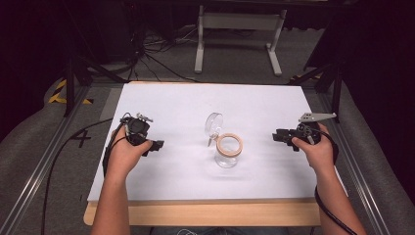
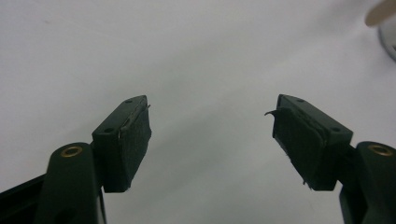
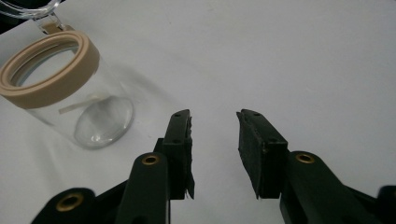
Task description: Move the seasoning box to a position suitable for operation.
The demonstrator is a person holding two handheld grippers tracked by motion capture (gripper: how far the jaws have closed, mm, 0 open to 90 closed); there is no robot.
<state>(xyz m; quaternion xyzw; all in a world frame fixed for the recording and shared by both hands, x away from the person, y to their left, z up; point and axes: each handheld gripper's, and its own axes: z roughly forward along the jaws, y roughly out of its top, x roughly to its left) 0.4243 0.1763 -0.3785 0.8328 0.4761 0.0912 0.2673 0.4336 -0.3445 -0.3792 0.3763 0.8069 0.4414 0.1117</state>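
Standing mid-bench (image 1: 171, 103), clear glass jar (image 1: 227, 152) with tan rim, hinged lid flipped open, left gripper (image 1: 157, 145) jaws spread wide and empty, right gripper (image 1: 277, 136) jaws moderately parted, empty, flanking the jar

The person's forearms are bare, with no sleeves in sight. Each hand carries a black two-jaw gripper. The left gripper (image 1: 157, 145) has a small silvery metal fitting on top, and a black cable (image 1: 54, 166) trails from it. The right gripper (image 1: 277, 136) bears a grey three-cornered plate (image 1: 317, 117) on top, and its own black cable (image 1: 329, 210) runs along the forearm. Up close, the jaws are matte black blocks faced with dark pads frayed at the edges, with small holes in their tops and brass-coloured rivets (image 3: 151, 160) at the arm joints.
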